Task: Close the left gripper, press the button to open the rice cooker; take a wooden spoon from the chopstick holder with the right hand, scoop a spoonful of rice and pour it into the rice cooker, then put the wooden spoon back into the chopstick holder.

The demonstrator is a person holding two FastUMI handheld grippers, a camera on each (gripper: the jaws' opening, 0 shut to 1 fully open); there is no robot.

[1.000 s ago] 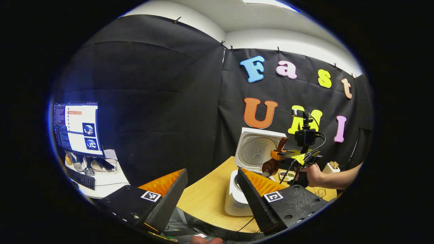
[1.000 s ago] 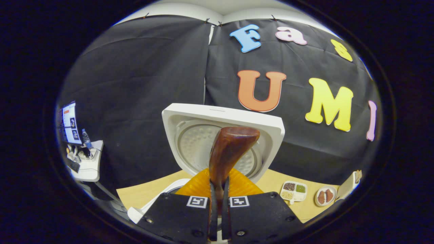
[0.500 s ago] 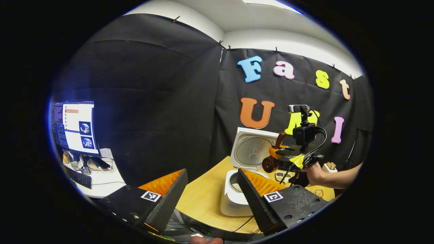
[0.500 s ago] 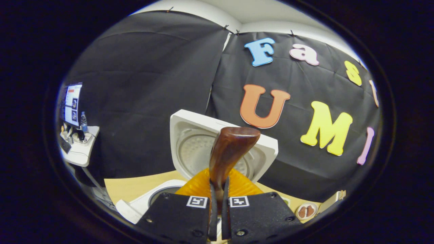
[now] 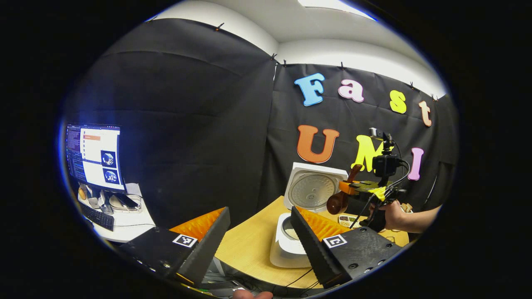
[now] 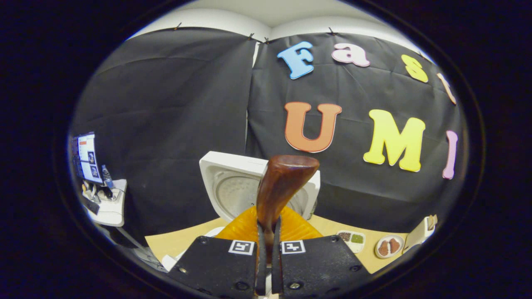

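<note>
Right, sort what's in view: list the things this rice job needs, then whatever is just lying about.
Job:
white rice cooker, lid up
dark brown wooden spoon, clamped in the right gripper
left gripper, open
white chopstick holder at the table's far right

Lying about:
white divided tray of grains
small round plate of reddish pieces
lit monitor on the side desk
black keyboard

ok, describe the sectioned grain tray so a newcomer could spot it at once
On the wooden table, look right of the open white rice cooker. The grain tray is a small white dish beside a round plate. Unlike the plate, it is split into compartments of dark, green and pale grains.
</note>
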